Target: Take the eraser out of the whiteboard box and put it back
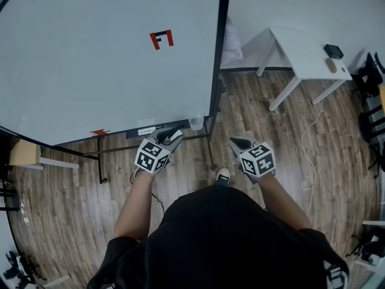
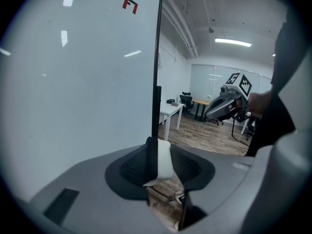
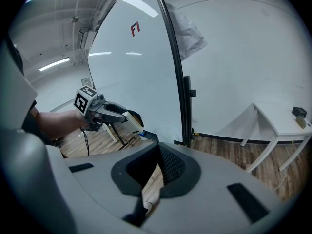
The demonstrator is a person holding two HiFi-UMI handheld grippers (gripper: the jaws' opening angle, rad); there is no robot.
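1. At left, the whiteboard (image 1: 90, 59) stands upright, with a dark tray (image 1: 144, 130) along its lower edge.
2. Near the tray's right end, the left gripper (image 1: 168, 138) has its fingers clamped on the eraser (image 2: 164, 160). The eraser is out of the box and carried in the air. Pinching its two broad sides probably stops it twisting.
3. The eraser's long axis runs along the fingers, and its free end points toward the board's lower right corner. Its dark felt face lies against the left finger and its white back faces right.
4. A clear box (image 1: 196, 123) hangs at that corner, near the eraser's tip. Aiming the eraser end-first likely suits slipping it back in.
5. Well apart to the right, the right gripper (image 1: 240, 143) hangs over the floor, its fingers closed together on nothing. It seems to be kept out of the way.
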